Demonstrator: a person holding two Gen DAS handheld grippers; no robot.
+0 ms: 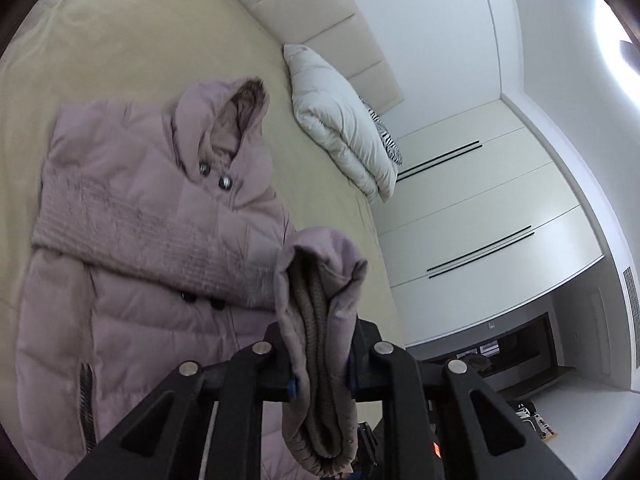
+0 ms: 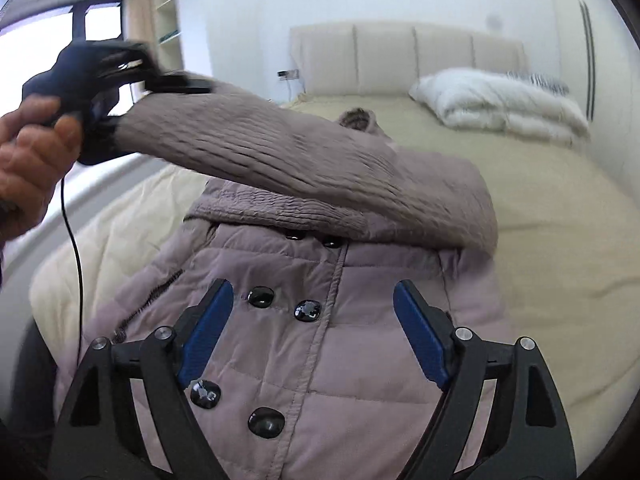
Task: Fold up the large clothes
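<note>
Pinched between the black jaws of the left claw (image 1: 320, 372) is the knit-lined cuff (image 1: 316, 340) of a mauve padded coat (image 1: 152, 216), raised above the yellow bed (image 1: 120, 40); no writing can be read. Across the coat's chest the other sleeve is laid.

Blue pads (image 2: 208, 332) of the right claw (image 2: 312, 336) are spread wide over the buttoned coat front (nothing gripped). At upper left, a hand (image 2: 28, 160) holds the left claw, clamped on the lifted sleeve (image 2: 260, 148).
</note>
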